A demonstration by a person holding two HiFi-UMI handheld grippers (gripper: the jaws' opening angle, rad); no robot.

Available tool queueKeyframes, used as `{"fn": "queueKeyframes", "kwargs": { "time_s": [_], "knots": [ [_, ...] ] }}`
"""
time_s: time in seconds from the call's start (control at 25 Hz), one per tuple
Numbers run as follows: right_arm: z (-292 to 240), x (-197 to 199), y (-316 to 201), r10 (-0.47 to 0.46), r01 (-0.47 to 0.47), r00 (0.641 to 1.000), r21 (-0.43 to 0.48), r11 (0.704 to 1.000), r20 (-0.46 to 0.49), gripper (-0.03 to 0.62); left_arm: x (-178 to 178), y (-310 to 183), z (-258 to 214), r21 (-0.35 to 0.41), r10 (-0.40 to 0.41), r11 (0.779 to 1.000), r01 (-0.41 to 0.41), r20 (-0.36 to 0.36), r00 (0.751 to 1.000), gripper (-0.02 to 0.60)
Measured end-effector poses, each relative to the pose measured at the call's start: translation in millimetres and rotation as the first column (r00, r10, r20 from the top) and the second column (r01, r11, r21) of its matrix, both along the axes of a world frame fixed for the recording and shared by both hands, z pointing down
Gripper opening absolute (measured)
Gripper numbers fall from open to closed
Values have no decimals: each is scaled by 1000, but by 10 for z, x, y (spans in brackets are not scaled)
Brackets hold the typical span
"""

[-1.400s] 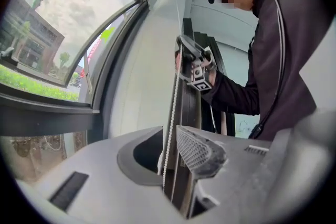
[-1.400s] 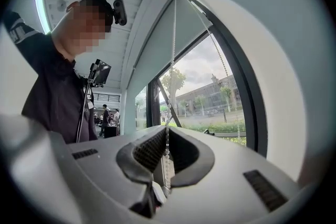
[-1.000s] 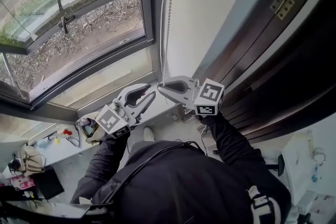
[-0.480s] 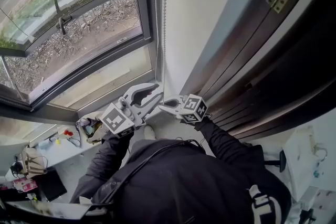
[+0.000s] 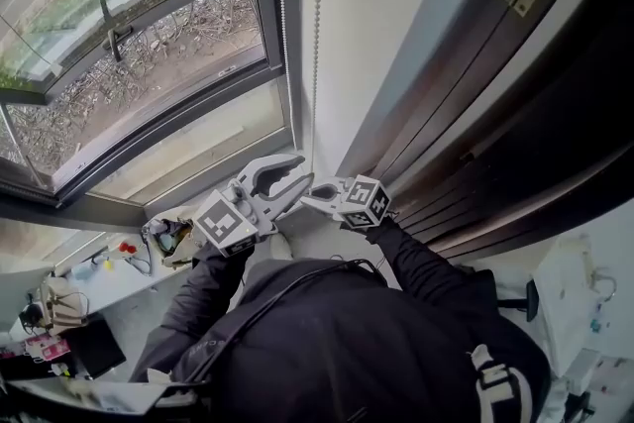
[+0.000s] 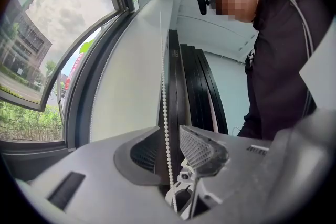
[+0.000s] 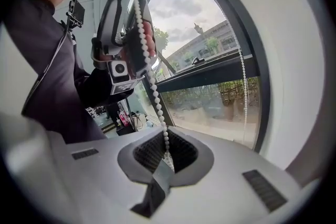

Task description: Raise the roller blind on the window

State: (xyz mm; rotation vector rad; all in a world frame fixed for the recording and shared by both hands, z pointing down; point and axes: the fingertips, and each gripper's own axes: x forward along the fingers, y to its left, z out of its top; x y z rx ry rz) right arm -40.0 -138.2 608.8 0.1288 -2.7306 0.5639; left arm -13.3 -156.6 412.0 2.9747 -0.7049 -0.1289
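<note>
The blind's white bead chain point(image 5: 317, 35) hangs down beside the window frame to my two grippers. My right gripper point(image 5: 309, 197) is shut on the chain, and the beads point(image 7: 152, 86) run up from its closed jaws point(image 7: 167, 157). My left gripper point(image 5: 303, 170) sits just left of it, touching or nearly so. Its jaws are opening. The chain point(image 6: 165, 113) passes between its two pads point(image 6: 195, 145) with a gap on each side, so they are not pressing it point(image 6: 169, 131). A second strand point(image 5: 280, 5) hangs nearer the glass. I cannot make out the blind's fabric.
The dark window frame point(image 5: 260, 5) and pale sill point(image 5: 198, 149) are at left, with an opened sash point(image 5: 119, 25) outside. A white wall point(image 5: 386, 5) and dark wooden panels point(image 5: 535, 104) stand at right. A cluttered desk point(image 5: 89, 282) lies below left.
My right gripper has come down and left along the chain, still shut. My left gripper has shifted right towards it, and its jaws have spread wider around the chain.
</note>
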Motion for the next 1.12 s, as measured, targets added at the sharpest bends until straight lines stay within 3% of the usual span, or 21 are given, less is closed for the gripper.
{"fn": "queueKeyframes", "kwargs": {
  "time_s": [0.16, 0.4, 0.56, 0.76, 0.84, 1.12],
  "knots": [
    [-92, -5, 43, 10, -10, 999, -2, 1000, 36, 8, -33, 21, 53, -12, -9, 1000, 9, 8, 1000, 109],
    [-223, 9, 2, 58, -64, 996, 101, 993, 68, 18, -134, 4, 147, -30, -49, 998, 50, 23, 999, 109],
    [-323, 20, -131, 119, -128, 990, 133, 983, 72, 226, -199, -22, 158, -32, -75, 997, 75, 23, 997, 109],
    [-429, 117, -340, 233, -245, 969, 216, 945, 77, 317, -239, -31, 146, -25, -97, 995, 98, 21, 995, 109],
    [-475, 161, -416, 281, -294, 956, 232, 927, 87, 381, -250, -23, 147, -26, -100, 995, 100, 22, 995, 109],
    [-570, 263, -537, 375, -387, 922, 283, 878, 97, 454, -259, -9, 130, -20, -111, 994, 111, 27, 994, 109]
  ]
}}
